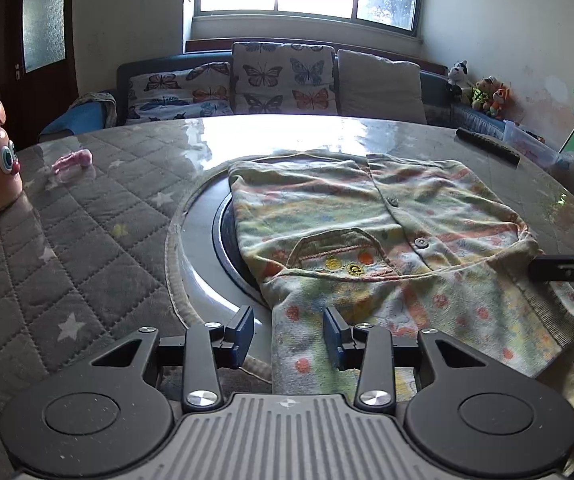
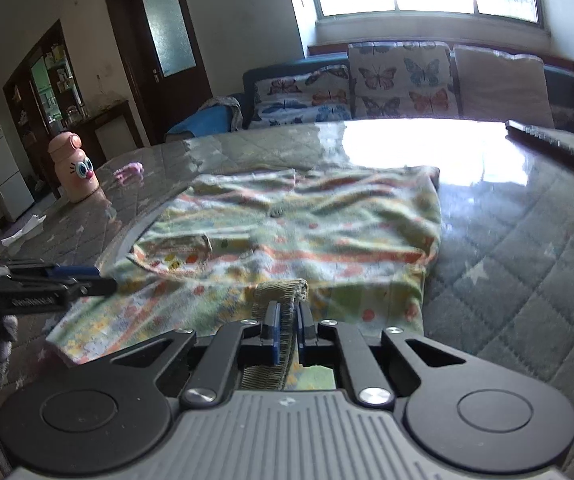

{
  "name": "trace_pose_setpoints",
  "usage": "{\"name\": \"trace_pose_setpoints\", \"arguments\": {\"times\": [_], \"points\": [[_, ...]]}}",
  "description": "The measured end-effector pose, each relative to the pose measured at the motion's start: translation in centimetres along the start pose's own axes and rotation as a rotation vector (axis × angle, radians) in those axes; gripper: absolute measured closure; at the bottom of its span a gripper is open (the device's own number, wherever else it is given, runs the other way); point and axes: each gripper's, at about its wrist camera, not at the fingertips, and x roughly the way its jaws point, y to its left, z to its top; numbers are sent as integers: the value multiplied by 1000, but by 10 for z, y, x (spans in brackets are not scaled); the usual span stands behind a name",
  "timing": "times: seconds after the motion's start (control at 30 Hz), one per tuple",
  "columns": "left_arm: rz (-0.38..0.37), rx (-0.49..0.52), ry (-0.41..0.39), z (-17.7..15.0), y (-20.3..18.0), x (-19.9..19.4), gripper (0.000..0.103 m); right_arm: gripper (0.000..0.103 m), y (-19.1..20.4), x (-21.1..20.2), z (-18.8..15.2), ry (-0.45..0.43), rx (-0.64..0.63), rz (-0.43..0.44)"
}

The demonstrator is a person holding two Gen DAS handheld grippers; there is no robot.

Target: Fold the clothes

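Printed shirt (image 1: 367, 216) spread on quilted worktop (image 1: 67, 240), right claw (image 2: 287, 320) clamped on shirt's ribbed cuff (image 2: 283, 292), left claw (image 1: 289, 332) parted astride shirt's sleeve, pads not pressing

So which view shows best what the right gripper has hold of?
The right wrist view. There the right gripper is shut on the ribbed cuff of the shirt, seen close between its blue pads. The left wrist view shows only its dark tip coming in from the right edge over the shirt; the grip itself is not visible.
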Motion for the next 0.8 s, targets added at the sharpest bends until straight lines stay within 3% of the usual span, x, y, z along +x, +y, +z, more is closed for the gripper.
{"name": "trace_pose_setpoints", "arguments": {"times": [0.03,0.13,0.27,0.4,0.5,0.67,0.8], "points": [[-6,-3,0,0,1,0,80,96,2,-3,3,-11,-7,2],[2,-7,-9,-1,2,-1,90,96,6,-9,11,-50,-24,7],[27,-13,-16,-1,3,-1,90,97,3,1,9,-38,-19,-31],[38,-12,-19,1,5,-2,90,95,-9,19,-7,41,5,-49],[40,-5,-44,7,2,-11,89,94,-6,9,-5,7,-28,-49],[-27,57,-72,18,-21,-17,88,93,5,7,8,-21,-93,-8],[-82,117,-62,22,-46,-8,79,93,15,23,10,-6,-134,17]]}}
